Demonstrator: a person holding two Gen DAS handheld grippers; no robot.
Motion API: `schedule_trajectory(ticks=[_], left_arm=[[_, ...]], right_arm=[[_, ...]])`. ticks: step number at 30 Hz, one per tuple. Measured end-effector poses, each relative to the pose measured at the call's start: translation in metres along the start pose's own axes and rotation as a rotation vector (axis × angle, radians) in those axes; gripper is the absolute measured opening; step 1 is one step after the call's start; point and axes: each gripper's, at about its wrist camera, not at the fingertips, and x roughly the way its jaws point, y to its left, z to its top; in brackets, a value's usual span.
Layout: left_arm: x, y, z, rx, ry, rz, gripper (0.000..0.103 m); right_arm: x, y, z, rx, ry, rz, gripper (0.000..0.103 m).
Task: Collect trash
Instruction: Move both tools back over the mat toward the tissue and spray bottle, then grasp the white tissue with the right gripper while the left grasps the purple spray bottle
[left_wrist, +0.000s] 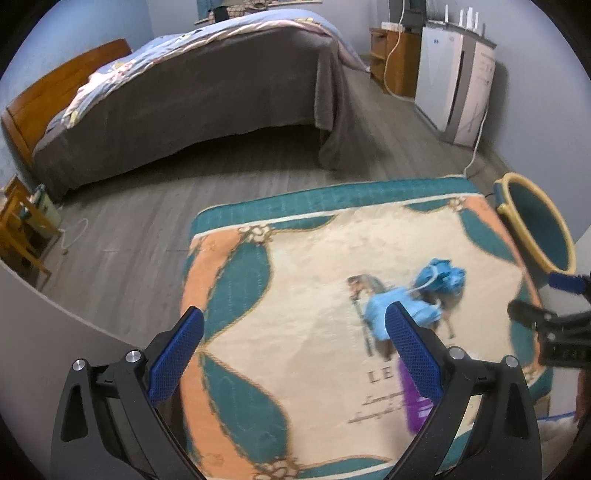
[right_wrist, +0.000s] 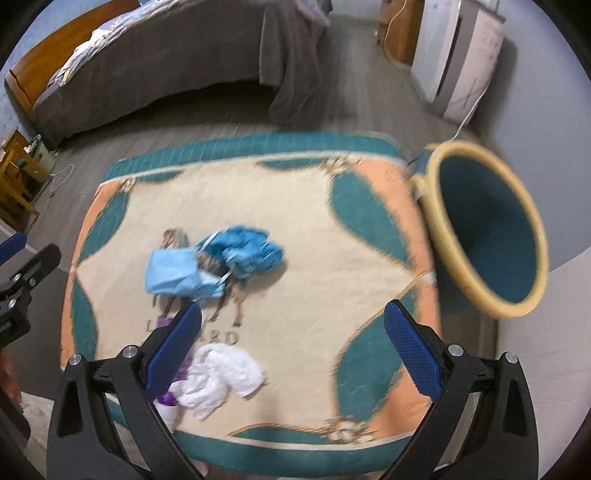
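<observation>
A table covered by a cream, teal and orange cloth (left_wrist: 295, 280) (right_wrist: 314, 229) holds the trash. A light blue face mask (right_wrist: 177, 273) (left_wrist: 380, 306) lies next to a crumpled blue wad (right_wrist: 251, 251) (left_wrist: 443, 277) near the middle. A crumpled white tissue (right_wrist: 221, 376) and a purple wrapper (right_wrist: 168, 397) (left_wrist: 415, 406) lie near the front edge. A teal bin with a yellow rim (right_wrist: 487, 229) (left_wrist: 535, 221) stands at the table's right side. My left gripper (left_wrist: 295, 347) is open and empty above the cloth. My right gripper (right_wrist: 293, 343) is open and empty, above the tissue's right.
A bed with a grey cover (left_wrist: 192, 96) stands across the wooden floor (left_wrist: 147, 206). A white appliance (left_wrist: 458, 85) and a wooden cabinet (left_wrist: 395, 59) stand at the far right wall. A wooden chair (left_wrist: 18, 221) is at the left.
</observation>
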Motion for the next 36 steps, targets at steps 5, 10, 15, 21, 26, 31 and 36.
schedule_trajectory(ticks=[5,10,15,21,26,31,36], left_arm=[[0.001,0.005,0.001,-0.03,0.014,-0.031,0.097],[0.003,-0.002,0.0,-0.014,0.029,-0.053,0.097],[0.006,-0.01,-0.004,0.01,0.042,-0.067,0.097],[0.018,-0.016,-0.018,-0.053,0.089,-0.149,0.097],[0.027,-0.035,-0.029,0.006,0.126,-0.158,0.097],[0.031,-0.057,-0.042,0.046,0.136,-0.19,0.096],[0.04,-0.076,-0.058,0.082,0.179,-0.191,0.094]], right_arm=[[0.029,0.02,-0.017,-0.032,0.097,0.019,0.095],[0.054,0.036,-0.034,-0.1,0.207,0.02,0.058],[0.058,0.037,-0.036,-0.097,0.256,0.099,0.013],[0.032,0.018,-0.024,-0.017,0.188,0.092,0.008],[0.018,-0.003,-0.014,0.036,0.122,0.035,0.008],[0.01,-0.016,-0.005,0.079,0.093,0.033,0.008],[0.008,-0.015,-0.002,0.068,0.081,0.03,0.008]])
